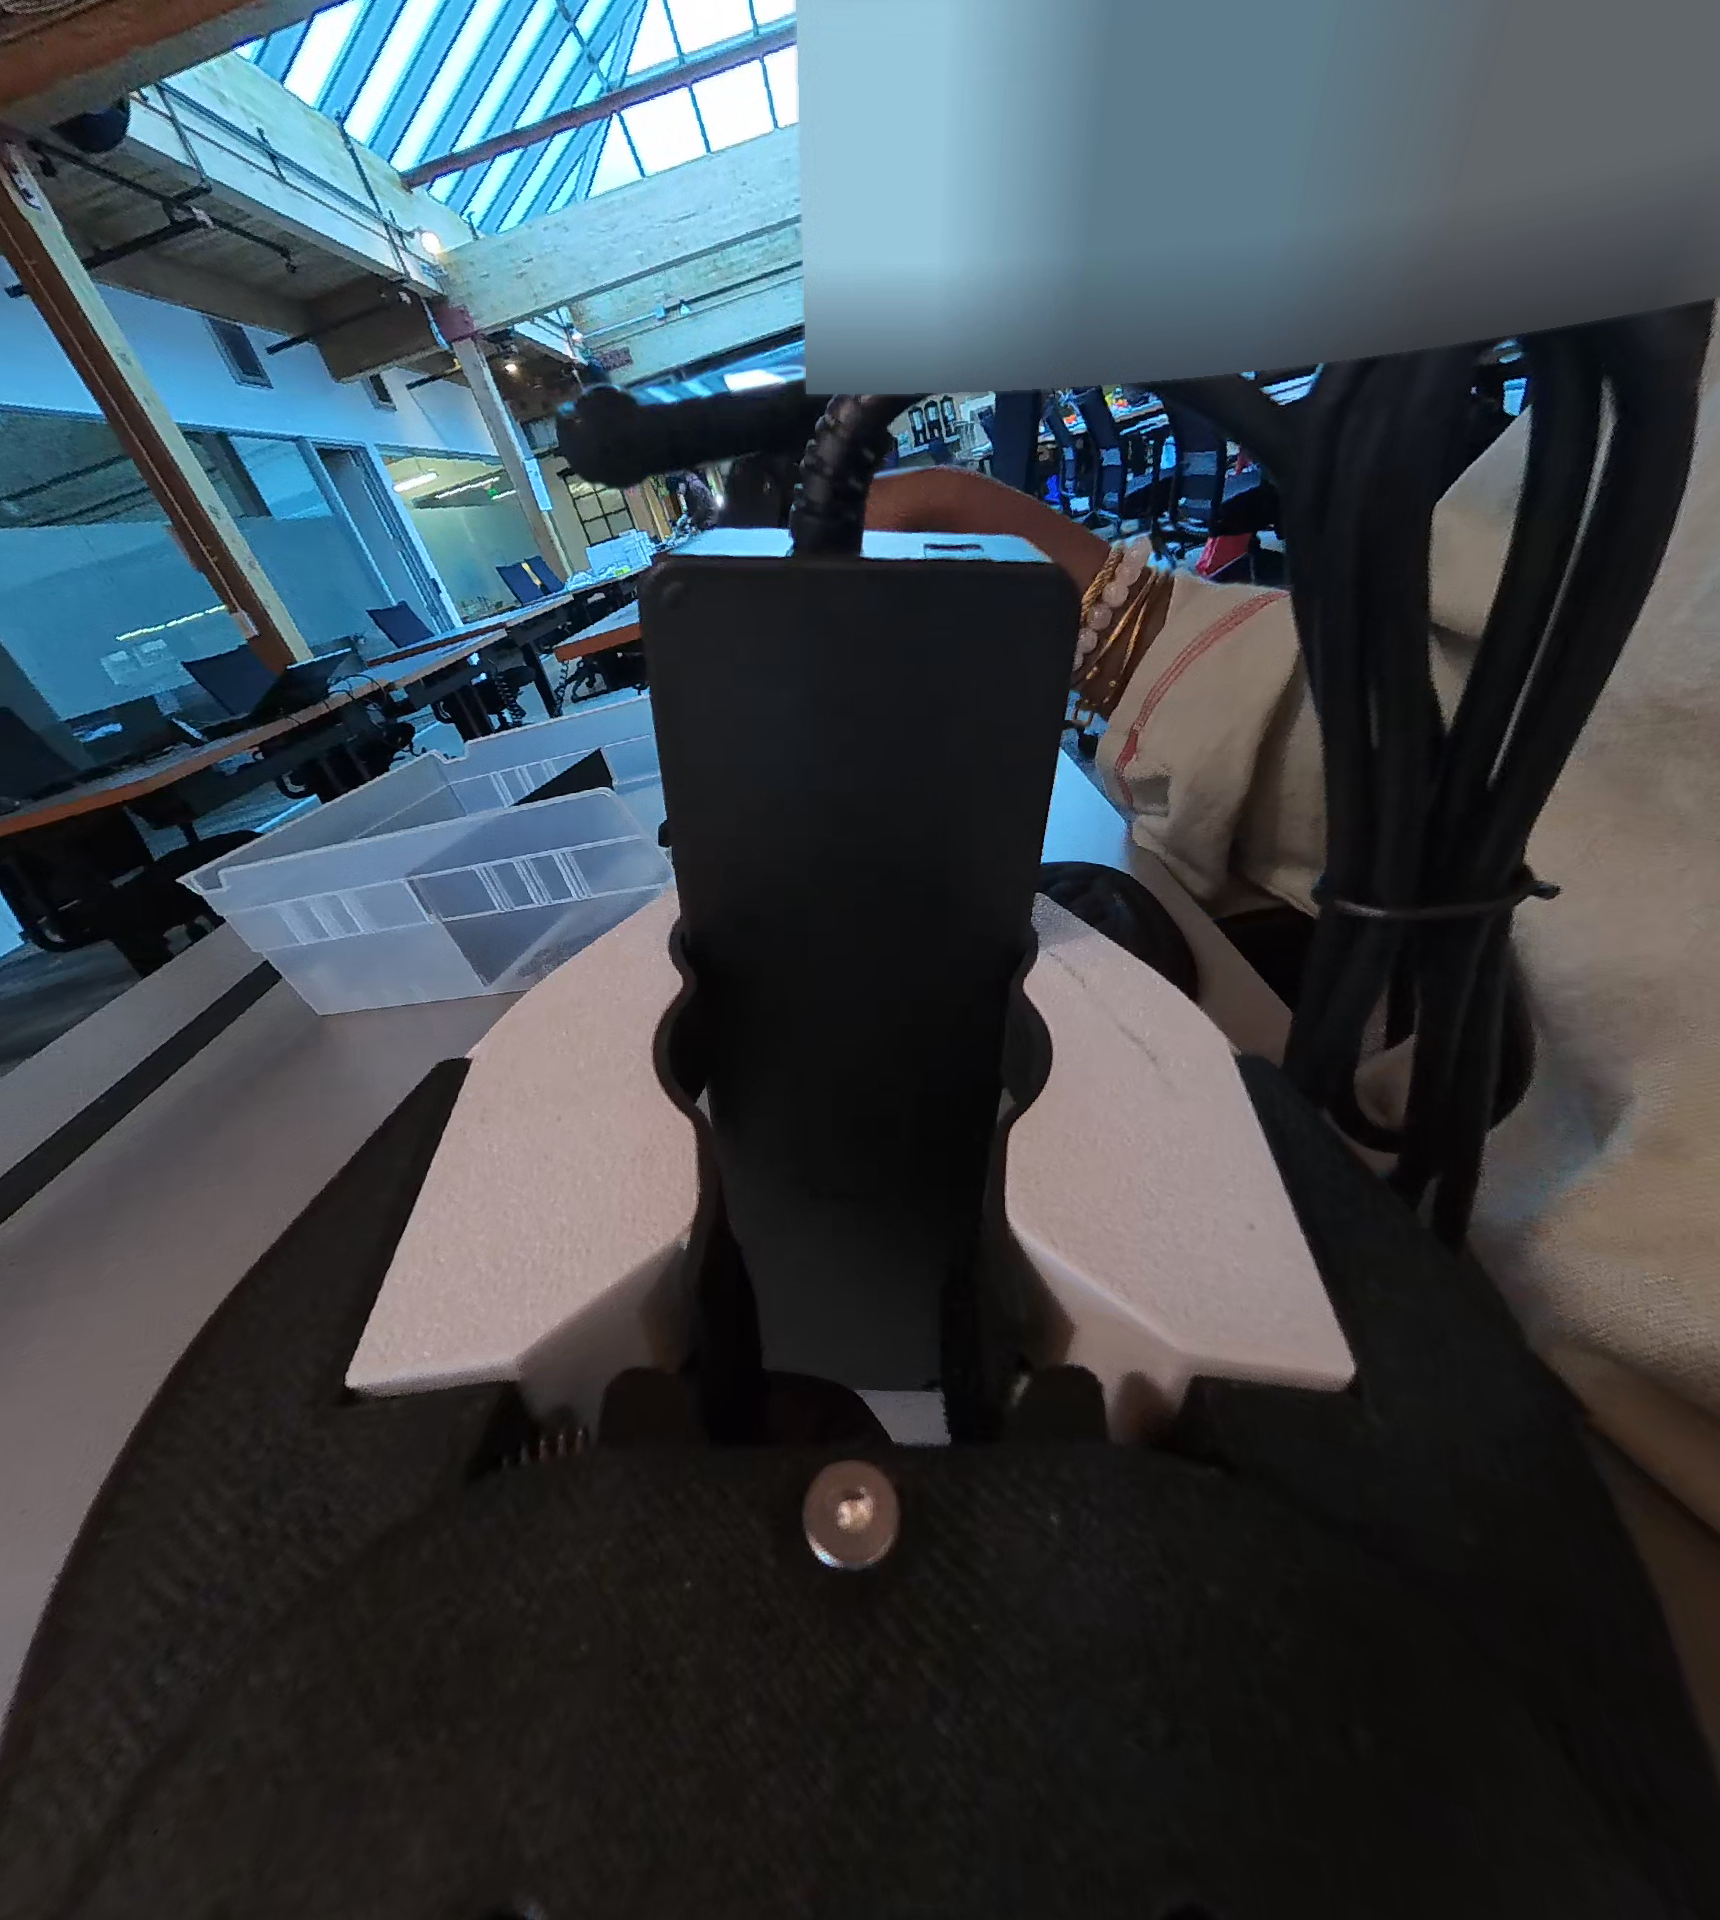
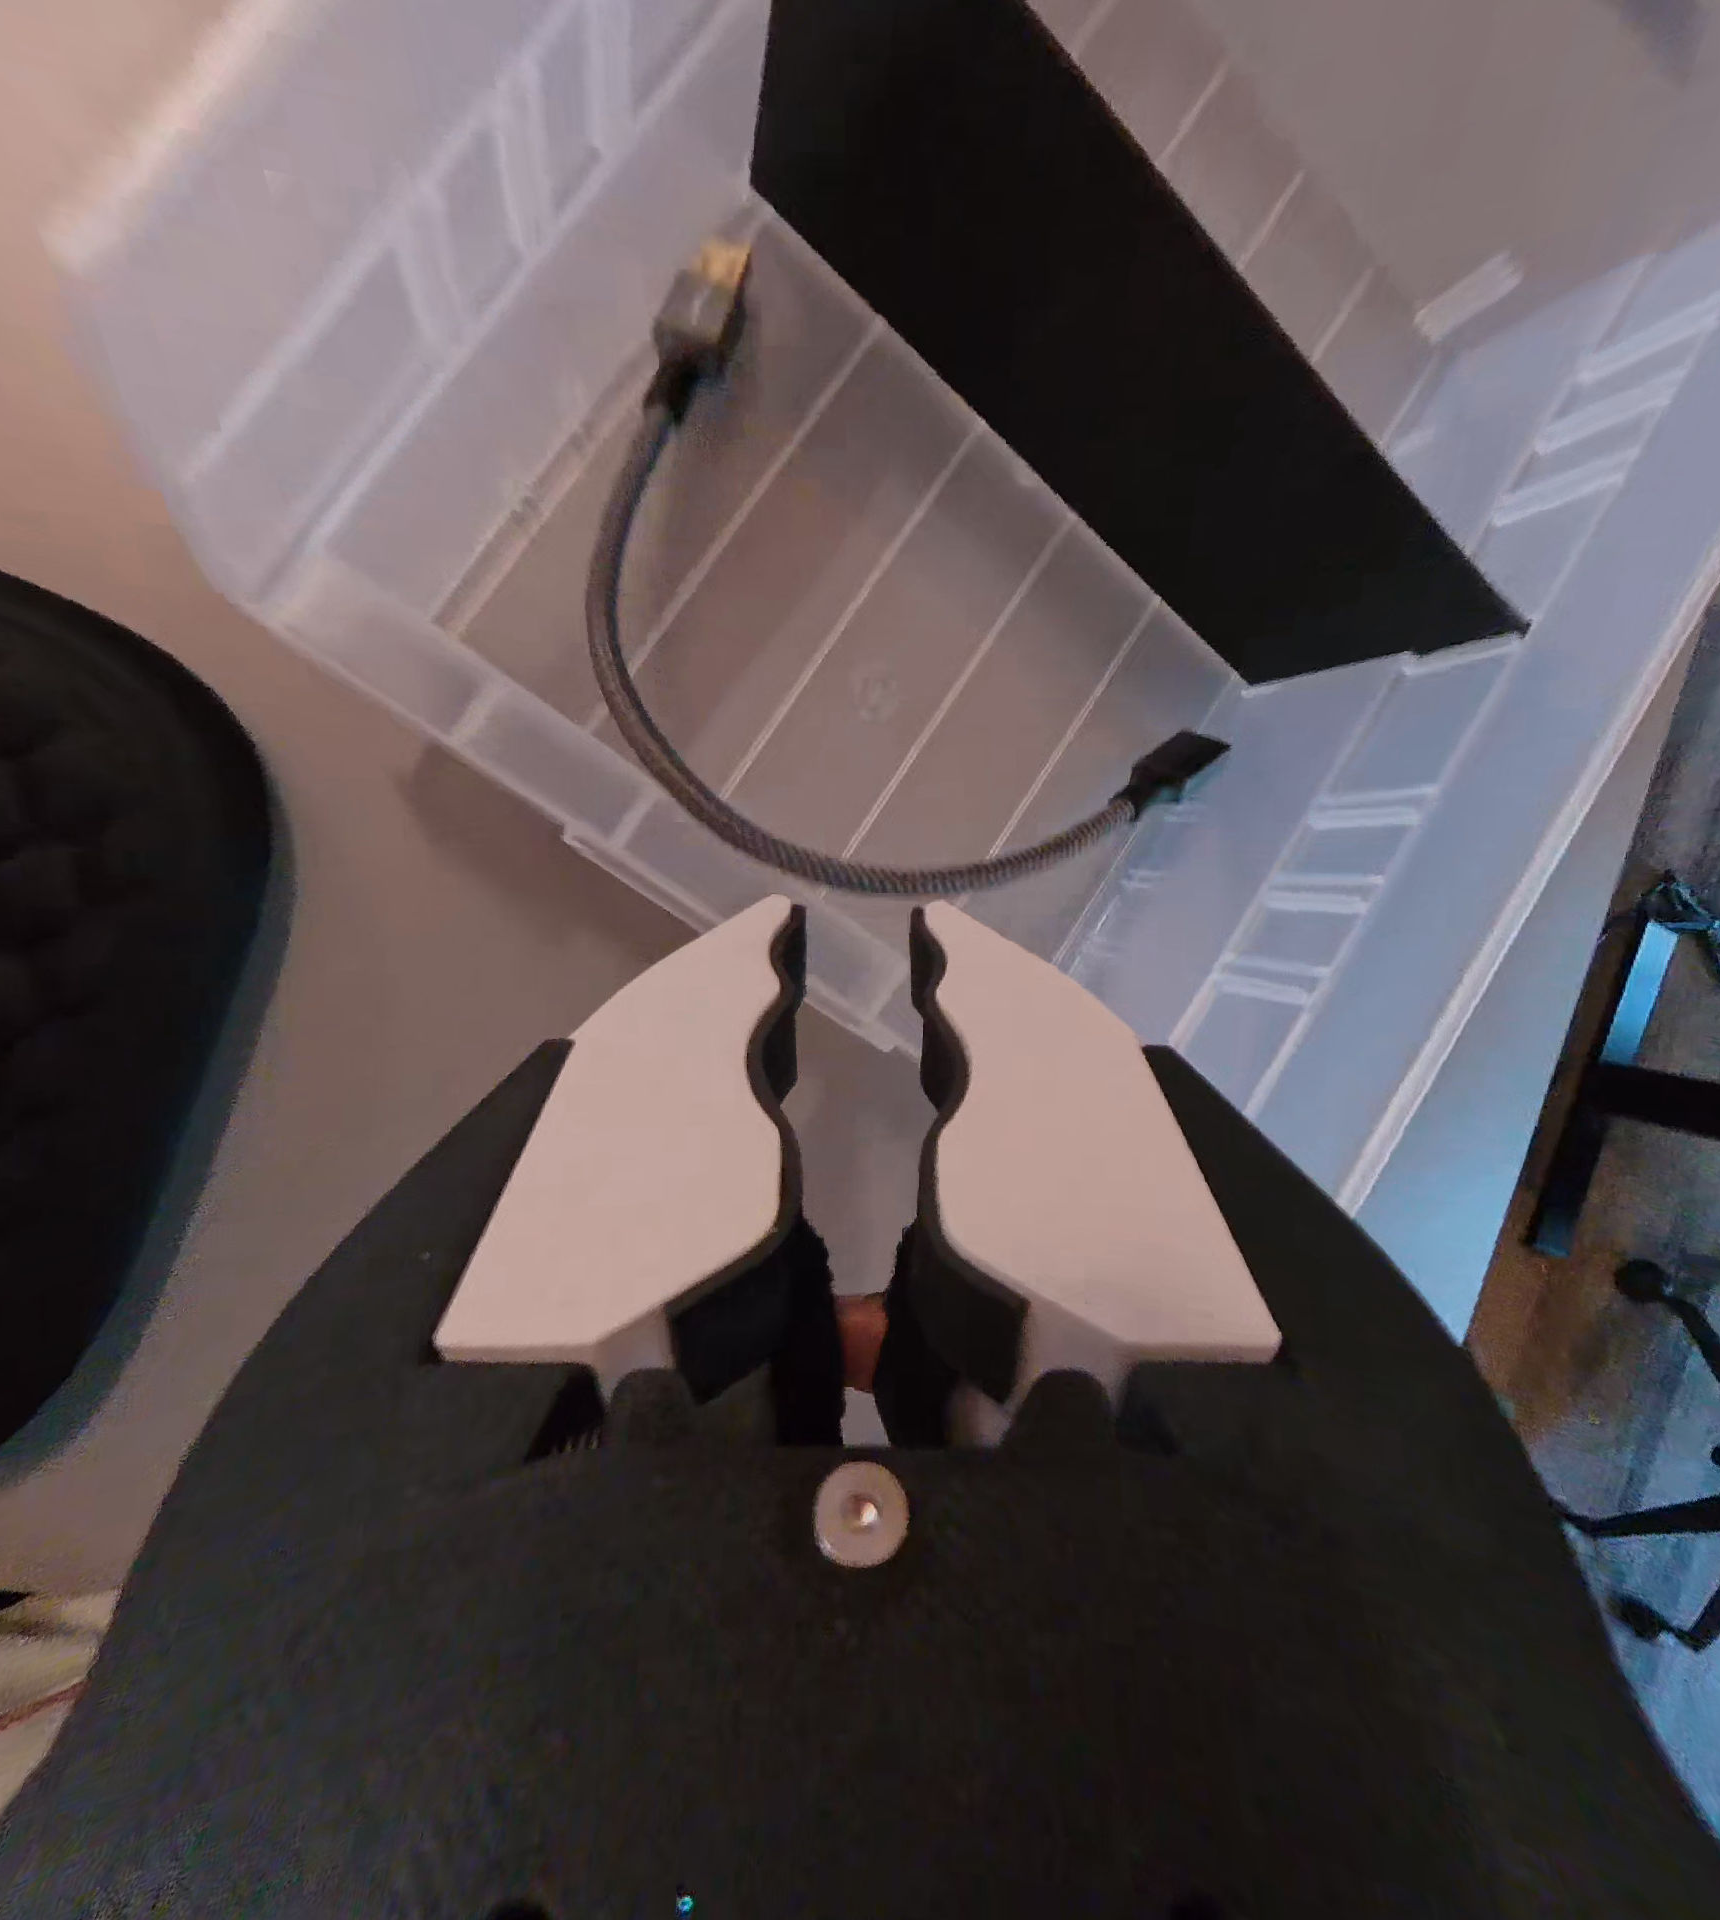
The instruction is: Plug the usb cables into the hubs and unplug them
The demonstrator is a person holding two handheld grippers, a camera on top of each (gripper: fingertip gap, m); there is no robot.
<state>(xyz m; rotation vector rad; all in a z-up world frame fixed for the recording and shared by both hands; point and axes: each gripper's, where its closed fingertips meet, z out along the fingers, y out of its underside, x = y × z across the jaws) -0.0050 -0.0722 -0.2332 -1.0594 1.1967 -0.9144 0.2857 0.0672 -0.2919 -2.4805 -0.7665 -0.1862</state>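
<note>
My left gripper (image 1: 851, 935) is shut on a flat black USB hub (image 1: 851, 748) and holds it upright, tilted away from the camera. A black ribbed cable (image 1: 825, 468) leaves the hub's far end. My right gripper (image 2: 858, 920) is open by a narrow gap and empty. It hovers just above the near edge of a clear plastic bin (image 2: 316, 416). A short grey braided USB cable (image 2: 627, 665) lies curved in that bin, with a wide metal plug (image 2: 700, 301) at the far end and a small black plug (image 2: 1173, 764) at the right.
A black divider panel (image 2: 1095, 343) stands in the bin. The clear bins also show in the left wrist view (image 1: 368, 914). A black padded object (image 2: 25, 935) lies on the table at left. A person's braceleted arm (image 1: 1116, 623) and a tied cable bundle (image 1: 1438, 727) are at right.
</note>
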